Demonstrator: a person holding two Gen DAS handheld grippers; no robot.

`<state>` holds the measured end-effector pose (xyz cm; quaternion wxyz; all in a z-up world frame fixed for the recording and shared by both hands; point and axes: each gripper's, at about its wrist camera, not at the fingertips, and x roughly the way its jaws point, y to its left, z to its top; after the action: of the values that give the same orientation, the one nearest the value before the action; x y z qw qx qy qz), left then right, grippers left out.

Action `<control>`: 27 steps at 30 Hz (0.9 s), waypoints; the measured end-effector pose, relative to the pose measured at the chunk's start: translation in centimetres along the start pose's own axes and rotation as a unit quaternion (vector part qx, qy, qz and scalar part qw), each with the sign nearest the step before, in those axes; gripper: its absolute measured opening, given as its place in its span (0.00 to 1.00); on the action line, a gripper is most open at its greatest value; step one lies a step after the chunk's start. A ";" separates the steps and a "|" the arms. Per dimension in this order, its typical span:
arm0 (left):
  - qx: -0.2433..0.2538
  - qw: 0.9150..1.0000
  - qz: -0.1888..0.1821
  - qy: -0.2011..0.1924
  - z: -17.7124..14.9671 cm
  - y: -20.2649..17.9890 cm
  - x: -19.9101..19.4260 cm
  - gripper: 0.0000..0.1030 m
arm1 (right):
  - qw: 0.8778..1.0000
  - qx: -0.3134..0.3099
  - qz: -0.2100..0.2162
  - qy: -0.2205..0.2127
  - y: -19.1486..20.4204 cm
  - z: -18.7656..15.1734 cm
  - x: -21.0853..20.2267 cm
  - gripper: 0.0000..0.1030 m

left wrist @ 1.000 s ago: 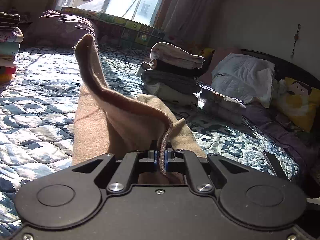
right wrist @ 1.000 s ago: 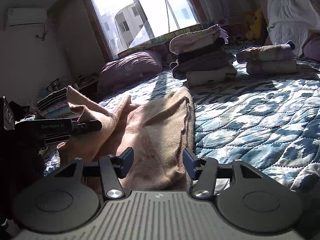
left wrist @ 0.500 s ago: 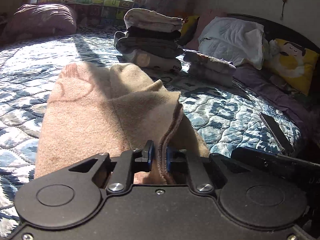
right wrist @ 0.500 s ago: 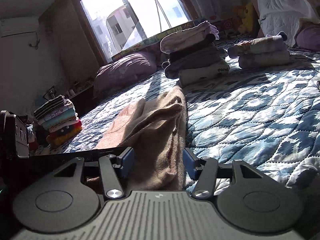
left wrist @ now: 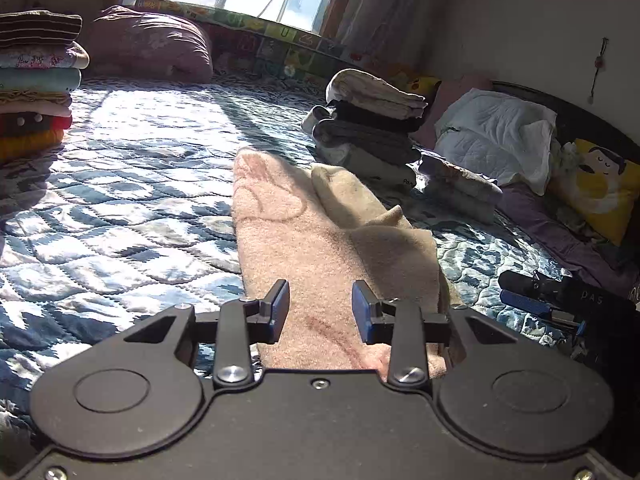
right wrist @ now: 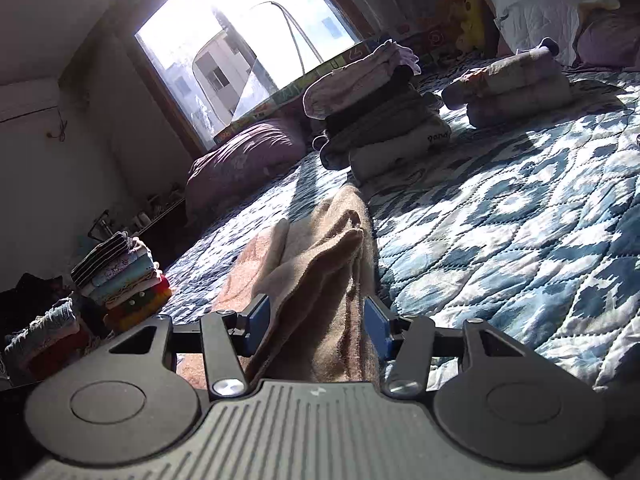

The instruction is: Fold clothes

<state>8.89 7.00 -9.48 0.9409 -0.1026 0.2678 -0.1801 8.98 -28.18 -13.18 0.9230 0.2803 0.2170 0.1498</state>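
Blue quilted bed (left wrist: 120, 216) is carrying a beige garment (left wrist: 320, 248), lying folded lengthwise, its long axis pointing away toward a clothes stack (left wrist: 372, 128).
Left gripper (left wrist: 320, 310) and right gripper (right wrist: 316, 328) are both hanging released over its near end, holding nothing; only the left view is showing a yellow pillow (left wrist: 600, 192), only the right view a window (right wrist: 248, 44).

The near end of the beige garment (left wrist: 332, 264) runs under the left gripper (left wrist: 320, 310) body, so its hem there cannot be seen; likewise behind the right gripper (right wrist: 316, 330). The colourful folded stack (left wrist: 36, 84) is cut by the left edge. The window (right wrist: 248, 40) is blown out by glare (outside detail is lost). Printing on the lowest item of the middle pile (right wrist: 384, 116) is too small to read fully.
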 end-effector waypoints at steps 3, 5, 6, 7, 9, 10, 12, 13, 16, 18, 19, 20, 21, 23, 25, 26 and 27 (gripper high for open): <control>0.015 0.998 -0.013 0.067 -2.7 -1.0 2.8 0.32 | 1.000 0.025 0.009 0.009 -0.7 0.3 0.7 0.52; 0.041 0.996 -0.007 0.082 -4.5 -1.8 3.8 0.31 | 0.999 0.021 0.022 0.019 -0.4 0.2 1.4 0.52; 0.032 0.996 -0.020 0.075 -4.4 -1.7 3.4 0.31 | 0.999 0.014 0.029 0.026 0.0 0.1 1.8 0.52; 0.007 0.996 -0.044 0.072 -3.8 -1.2 2.9 0.31 | 0.999 0.002 0.034 0.034 0.5 0.0 2.2 0.52; -0.007 0.997 -0.064 0.044 -2.9 -0.7 1.5 0.31 | 0.998 -0.017 0.043 0.053 1.5 -0.4 3.0 0.52; 0.007 0.997 -0.065 0.037 -2.6 -1.0 0.7 0.31 | 0.997 -0.026 0.047 0.063 1.9 -0.5 3.5 0.52; 0.027 0.996 -0.073 0.032 -2.7 -1.7 -0.3 0.31 | 0.995 -0.038 0.049 0.079 2.6 -0.7 4.3 0.52; 0.041 0.996 -0.073 0.033 -3.0 -2.2 -0.5 0.36 | 0.994 -0.039 0.046 0.086 2.9 -0.6 4.7 0.52; 0.107 0.992 -0.059 0.044 -4.4 -4.0 -0.6 0.48 | 0.994 -0.031 0.039 0.097 3.3 -0.4 5.7 0.53; 0.142 0.987 -0.049 0.051 -5.1 -4.8 -0.3 0.48 | 0.994 -0.016 0.031 0.105 3.1 -0.4 6.4 0.53; 0.157 0.985 -0.045 0.054 -5.5 -5.0 0.0 0.48 | 0.994 -0.007 0.030 0.109 3.0 -0.4 6.7 0.53; 0.173 0.983 -0.041 0.056 -5.8 -5.2 0.2 0.48 | 0.993 0.003 0.028 0.113 2.8 -0.5 7.0 0.53; 0.189 0.980 -0.035 0.058 -6.1 -5.4 0.3 0.48 | 0.993 0.019 0.027 0.112 2.5 -0.5 7.2 0.52; 0.223 0.973 -0.029 0.059 -6.8 -5.9 0.5 0.48 | 0.993 0.034 0.024 0.109 2.4 -0.5 7.6 0.51; 0.254 0.965 -0.019 0.059 -7.4 -6.5 0.8 0.48 | 0.994 0.034 0.021 0.104 2.6 -0.3 7.9 0.35; 0.271 0.961 -0.012 0.059 -7.7 -6.8 1.0 0.48 | 0.995 0.017 0.015 0.101 3.1 -0.2 8.1 0.24; 0.288 0.956 -0.003 0.059 -7.9 -7.0 1.3 0.48 | 0.995 -0.001 0.011 0.099 3.7 0.0 8.4 0.07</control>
<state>3.61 -0.70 -14.68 0.9125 0.1828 0.2592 -0.2584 15.60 -21.84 -13.66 0.8958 0.2652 0.3038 0.1868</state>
